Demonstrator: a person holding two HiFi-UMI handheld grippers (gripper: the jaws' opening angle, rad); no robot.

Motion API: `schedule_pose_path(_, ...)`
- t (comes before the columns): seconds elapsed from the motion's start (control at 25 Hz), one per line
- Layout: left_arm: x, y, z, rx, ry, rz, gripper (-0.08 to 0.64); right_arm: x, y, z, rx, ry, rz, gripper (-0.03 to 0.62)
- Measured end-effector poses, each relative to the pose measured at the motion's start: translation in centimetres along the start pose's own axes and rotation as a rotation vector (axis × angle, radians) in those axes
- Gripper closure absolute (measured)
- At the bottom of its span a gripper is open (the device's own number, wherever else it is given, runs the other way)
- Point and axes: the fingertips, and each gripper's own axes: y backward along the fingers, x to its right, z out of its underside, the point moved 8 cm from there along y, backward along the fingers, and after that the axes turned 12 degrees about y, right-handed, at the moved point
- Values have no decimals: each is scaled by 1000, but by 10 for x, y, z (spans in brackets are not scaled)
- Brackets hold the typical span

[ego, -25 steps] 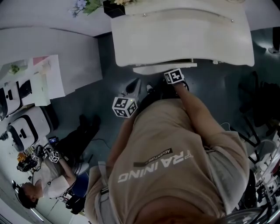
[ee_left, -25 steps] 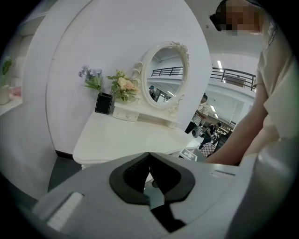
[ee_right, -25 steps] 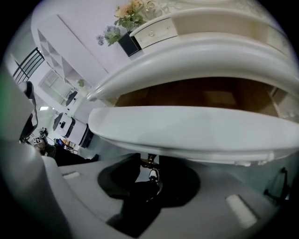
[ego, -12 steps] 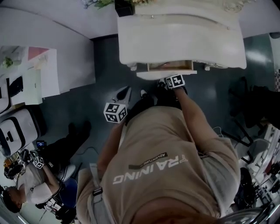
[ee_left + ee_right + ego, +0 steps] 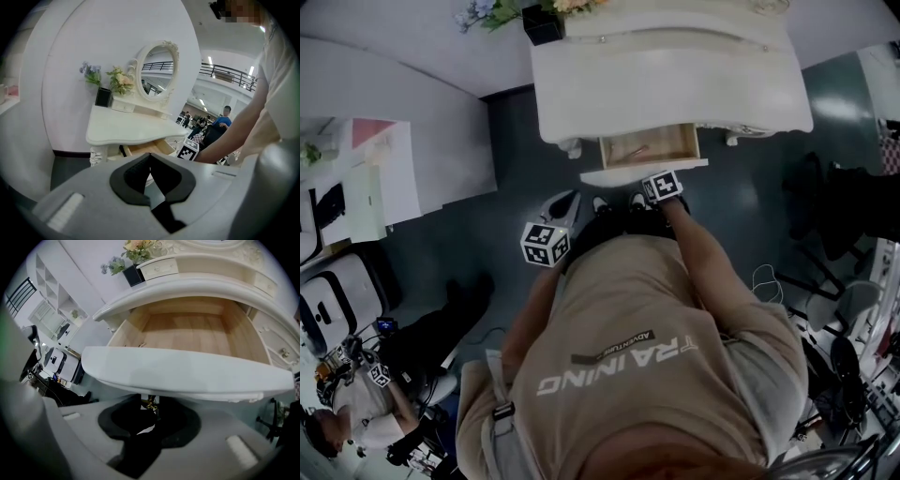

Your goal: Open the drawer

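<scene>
The left gripper (image 5: 149, 159) has its two dark pads brought together with only a thin slit between them. It grips nothing and touches nothing. It hangs well apart from the white dressing table (image 5: 126, 125), pointing towards it. To its right, the right gripper (image 5: 151, 409) is closed on the small brass handle (image 5: 151, 403) that hangs beneath the drawer front (image 5: 187, 376), its pads pinching the handle from both sides just under the front's lower edge. In the head view this gripper's marker cube sits right against the drawer front, while the left gripper's cube lies lower and to the left, over the dark floor (image 5: 516, 187). The person's beige shirt (image 5: 637, 375) carries "TRAINING" in large pale letters, upside down from the head camera, with a smaller line beside it of which "ADVENTURE" can be read. The drawer (image 5: 187, 331) stands pulled well out from under the middle of the tabletop, its curved white front towards the person. Its inside is pale wood, and the bottom boards and side walls show. One small thin mark lies on the bottom near the left wall, too small to tell what it is. On the tabletop's left rear, a black pot (image 5: 103, 97) holds flowers (image 5: 120, 80), next to an oval mirror (image 5: 159, 70).
</scene>
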Motion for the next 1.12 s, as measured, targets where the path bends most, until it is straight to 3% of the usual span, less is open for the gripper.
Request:
schedule_pose_path(0.24,31,-12,8,-5,4,-18,552,-1,6,15,16,10,-30,465)
schedule_pose_path(0.44,59,-24,21,-6,23,-55,552,-8,8,22,101,7,-108,466)
schedule_pose_path(0.56,76,-27,25,7,29,-70,552,-4,14,37,28,7,-81,466)
schedule_pose_path(0.64,83,-28,27,14,27,-82,552,-7,12,40,47,17,-93,466)
schedule_pose_path(0.76,91,-28,34,32,36,-106,552,-4,14,56,-21,23,-51,466)
schedule_pose_path(0.88,97,-22,44,45,48,-126,552,-5,14,59,-7,35,-46,466)
schedule_pose_path(1.12,97,-4,63,62,71,-141,552,-10,19,79,-76,50,1,466)
